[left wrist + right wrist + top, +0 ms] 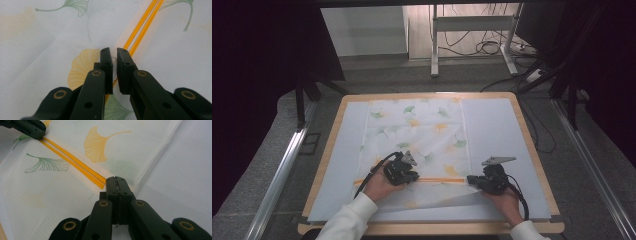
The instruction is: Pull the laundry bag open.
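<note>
Ginkgo-print cloth [422, 132] spread flat mid-table on the white cover [497, 130]

Left gripper [114, 58] hovers over the orange stripe [140, 27], jaws slightly apart, holding nothing; right gripper [116, 182] is clamped on the cloth's right edge — likely a fold, so both should lift evenly to avoid skew.

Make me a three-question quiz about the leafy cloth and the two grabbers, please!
1. Where is the cloth?
A. on the floor
B. on the table
C. hanging on a wall

2. What colour is the double stripe?
A. orange
B. blue
C. black

3. How do the right gripper's jaws stand?
A. wide apart
B. pressed together at the cloth's edge
C. around a cup

Answers: 1 B, the high view shows it spread flat on the tabletop. 2 A, both gripper views show two orange lines. 3 B, the right gripper view shows no gap between them.
</note>
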